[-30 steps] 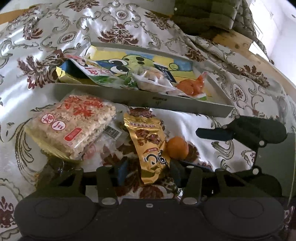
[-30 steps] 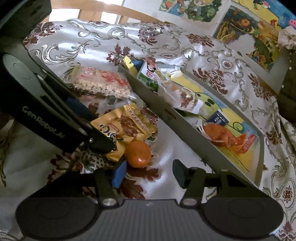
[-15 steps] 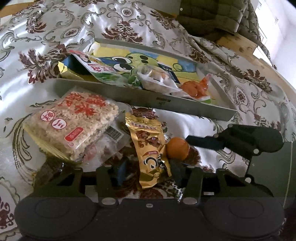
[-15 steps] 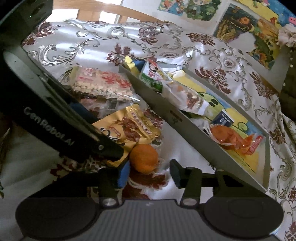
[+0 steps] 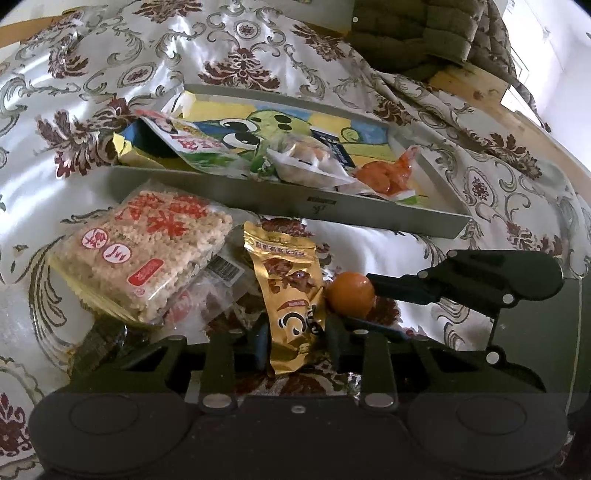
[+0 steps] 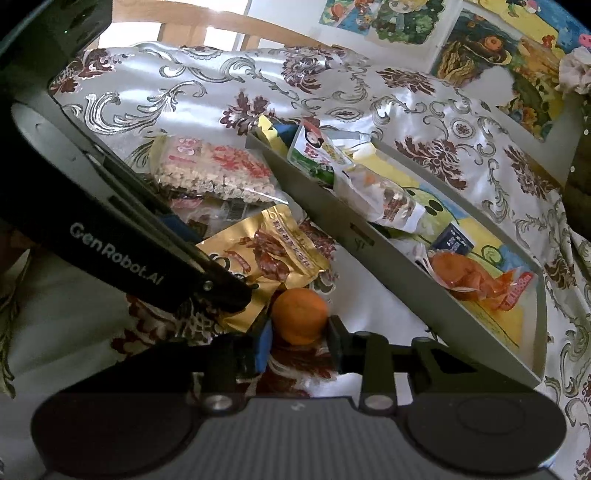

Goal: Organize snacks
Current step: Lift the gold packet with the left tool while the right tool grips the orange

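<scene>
A gold snack packet (image 5: 291,284) lies on the floral cloth, its lower end between the fingers of my left gripper (image 5: 295,341). The jaws are closing and the pads touch the packet's sides. Right beside it sits a small round orange (image 6: 299,315). My right gripper (image 6: 299,341) is closing on it, with a pad against each side. A grey tray (image 5: 295,201) behind them holds several snack packets. A clear pack of rice cakes (image 5: 147,243) lies left of the gold packet. The left gripper (image 6: 210,258) also shows in the right wrist view, on the gold packet (image 6: 273,251).
The two grippers work side by side, almost touching. A dark packet (image 5: 99,339) pokes out under the rice cakes. A green quilted cushion (image 5: 424,33) and a wooden edge (image 5: 480,85) lie beyond the tray (image 6: 332,206). Cartoon pictures (image 6: 498,55) stand behind the cloth.
Both pairs of jaws have narrowed: the left onto the gold packet, the right onto the orange. The hands have hardly shifted.
</scene>
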A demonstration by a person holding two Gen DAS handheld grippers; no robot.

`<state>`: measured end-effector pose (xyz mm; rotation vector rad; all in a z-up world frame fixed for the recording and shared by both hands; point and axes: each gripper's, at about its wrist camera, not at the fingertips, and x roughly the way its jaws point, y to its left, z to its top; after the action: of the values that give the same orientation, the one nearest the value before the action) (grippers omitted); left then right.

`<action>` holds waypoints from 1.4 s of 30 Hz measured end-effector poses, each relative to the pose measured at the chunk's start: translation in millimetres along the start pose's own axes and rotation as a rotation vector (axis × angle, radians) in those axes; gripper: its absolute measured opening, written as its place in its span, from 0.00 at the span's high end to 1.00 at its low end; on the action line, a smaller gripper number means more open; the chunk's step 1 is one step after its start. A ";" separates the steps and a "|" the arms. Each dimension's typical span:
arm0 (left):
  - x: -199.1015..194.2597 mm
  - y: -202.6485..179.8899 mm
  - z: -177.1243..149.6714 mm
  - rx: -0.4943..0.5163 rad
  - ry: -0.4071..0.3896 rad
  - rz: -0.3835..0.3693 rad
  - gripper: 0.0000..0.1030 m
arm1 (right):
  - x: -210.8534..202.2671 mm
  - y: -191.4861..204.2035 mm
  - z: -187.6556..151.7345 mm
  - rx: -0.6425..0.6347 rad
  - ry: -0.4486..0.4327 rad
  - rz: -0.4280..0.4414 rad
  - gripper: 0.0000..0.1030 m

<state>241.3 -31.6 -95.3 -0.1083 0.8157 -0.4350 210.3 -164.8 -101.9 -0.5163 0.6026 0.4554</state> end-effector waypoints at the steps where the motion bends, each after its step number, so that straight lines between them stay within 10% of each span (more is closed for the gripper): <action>1: -0.5 -0.9 -0.1 0.006 -0.003 0.002 0.69 | -0.1 -0.6 0.1 0.003 0.000 0.000 0.66; 22: -19.0 -16.5 -0.6 0.035 -0.047 0.002 0.85 | -43.1 -28.2 8.4 0.138 -0.103 -0.097 0.66; 42: -60.4 -9.7 20.5 -0.071 -0.386 0.038 0.85 | -44.1 -51.1 17.9 0.257 -0.205 -0.146 0.66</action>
<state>216.6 -16.7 -37.6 -0.2344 0.4522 -0.3353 212.9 -205.4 -45.0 -0.2617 0.4154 0.2824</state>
